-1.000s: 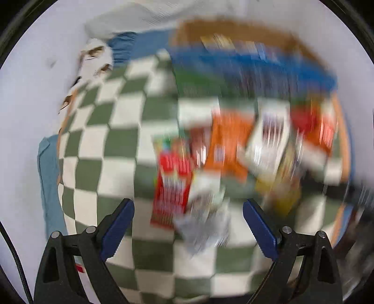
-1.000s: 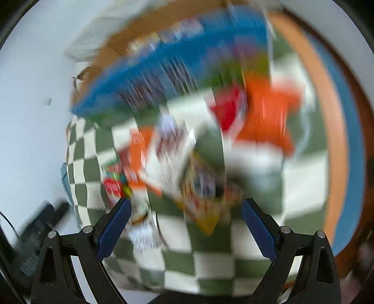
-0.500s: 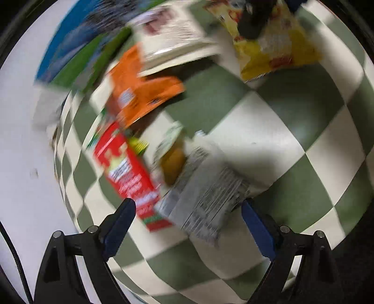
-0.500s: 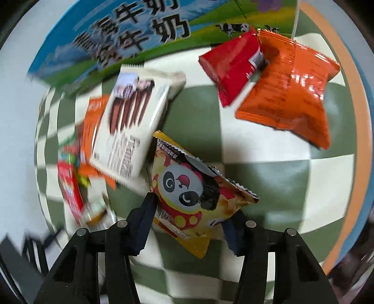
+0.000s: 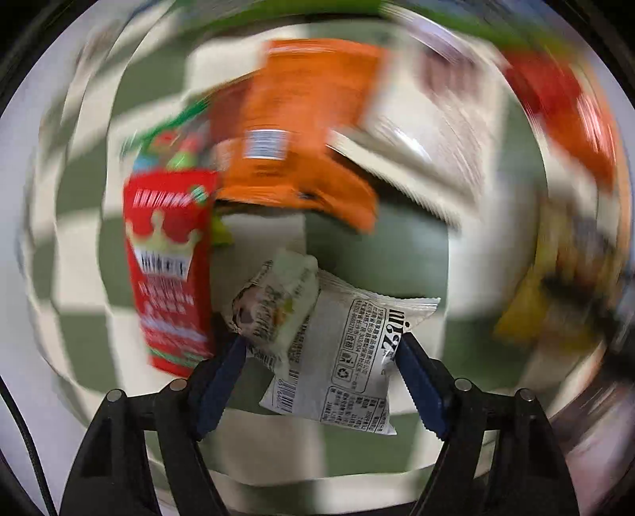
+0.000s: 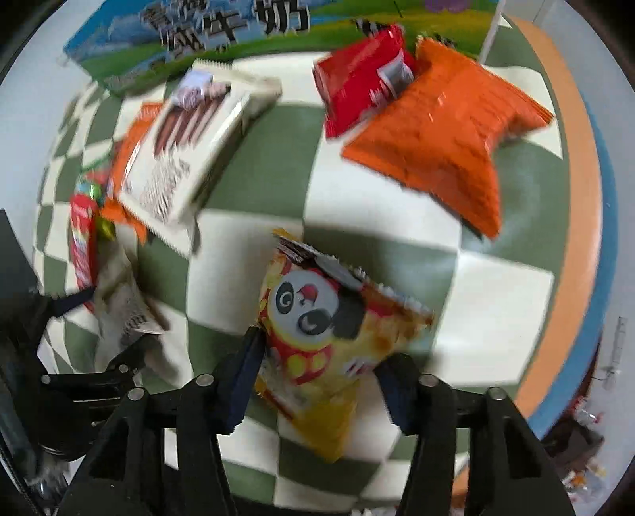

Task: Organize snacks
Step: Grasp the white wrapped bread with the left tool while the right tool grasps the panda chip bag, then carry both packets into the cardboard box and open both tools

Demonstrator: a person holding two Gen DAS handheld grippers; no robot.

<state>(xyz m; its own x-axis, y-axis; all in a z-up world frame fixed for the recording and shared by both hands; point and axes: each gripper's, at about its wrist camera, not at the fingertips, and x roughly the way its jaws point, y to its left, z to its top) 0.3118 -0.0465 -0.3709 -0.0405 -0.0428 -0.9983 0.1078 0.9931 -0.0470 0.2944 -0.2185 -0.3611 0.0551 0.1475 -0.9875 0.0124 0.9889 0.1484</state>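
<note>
On the green-and-white checked cloth (image 5: 377,254) lies a white printed snack packet (image 5: 349,357), with a smaller pale packet (image 5: 278,301) overlapping its left end. My left gripper (image 5: 321,341) points down over them. Its jaws are closing, and the blue pads touch both ends of the packets. The right wrist view shows that left gripper (image 6: 107,323) at the left edge. My right gripper (image 6: 323,349) has a yellow panda bag (image 6: 317,317) between its pads, both touching it, and its jaws are opening slightly.
Beside the white packet lie a red crown packet (image 5: 170,270) and an orange packet (image 5: 301,131). Farther back are a white chocolate-stick packet (image 6: 190,139), a red packet (image 6: 361,83), an orange bag (image 6: 444,135) and a blue-green milk box (image 6: 222,35). The table's orange-blue rim (image 6: 575,238) curves at right.
The left gripper dropped toward the white packet and its jaws narrowed onto it. The right gripper closed from wide open onto the panda bag and sank a little.
</note>
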